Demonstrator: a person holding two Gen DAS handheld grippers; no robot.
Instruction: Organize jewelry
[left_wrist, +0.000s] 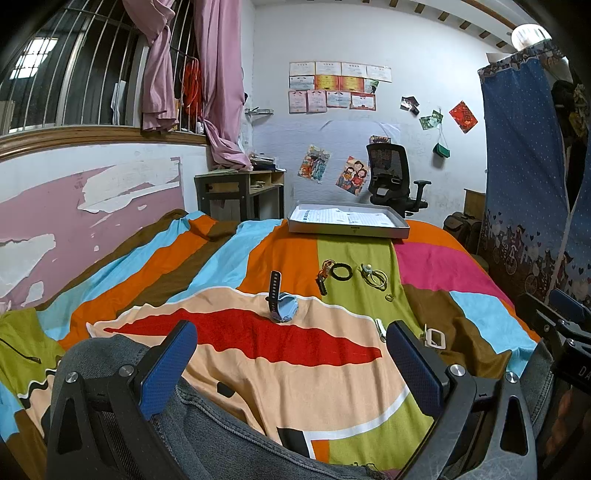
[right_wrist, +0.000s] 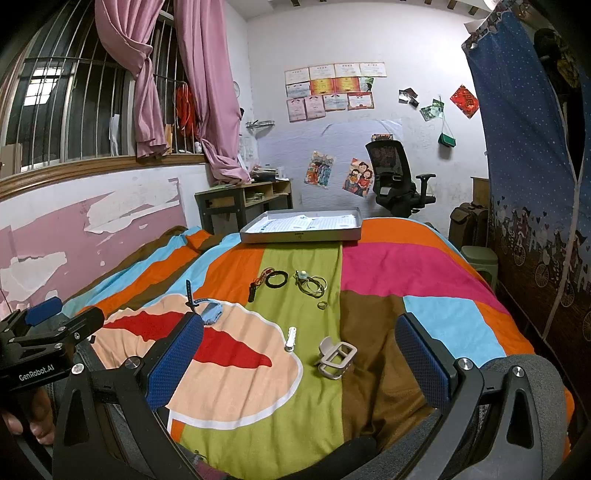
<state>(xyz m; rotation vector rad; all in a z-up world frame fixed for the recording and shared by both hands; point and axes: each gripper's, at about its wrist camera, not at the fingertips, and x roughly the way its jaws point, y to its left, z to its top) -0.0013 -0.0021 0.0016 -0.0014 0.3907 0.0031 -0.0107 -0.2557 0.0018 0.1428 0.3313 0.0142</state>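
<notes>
Jewelry lies scattered on a colourful bedspread (right_wrist: 388, 266). A blue watch (left_wrist: 282, 308) with a dark strap stands left of centre. Farther back lie a black hair tie (right_wrist: 276, 278), a red-and-black cord piece (right_wrist: 255, 286), thin bangles with a bead (right_wrist: 311, 283) and a small ring (right_wrist: 322, 305). Nearer are a white clip (right_wrist: 290, 338) and a beige claw clip (right_wrist: 335, 357). A shallow grey box lid (right_wrist: 301, 234) holding papers rests at the far end. My left gripper (left_wrist: 291, 347) and right gripper (right_wrist: 299, 345) hover open near the front, holding nothing.
A person's legs in grey jeans (left_wrist: 192, 417) lie under both grippers. A window wall with peeling pink paint (left_wrist: 88, 206) borders the bed's left. A desk (left_wrist: 240, 192), an office chair (right_wrist: 395, 181) and a blue curtained wardrobe (right_wrist: 524, 166) stand beyond.
</notes>
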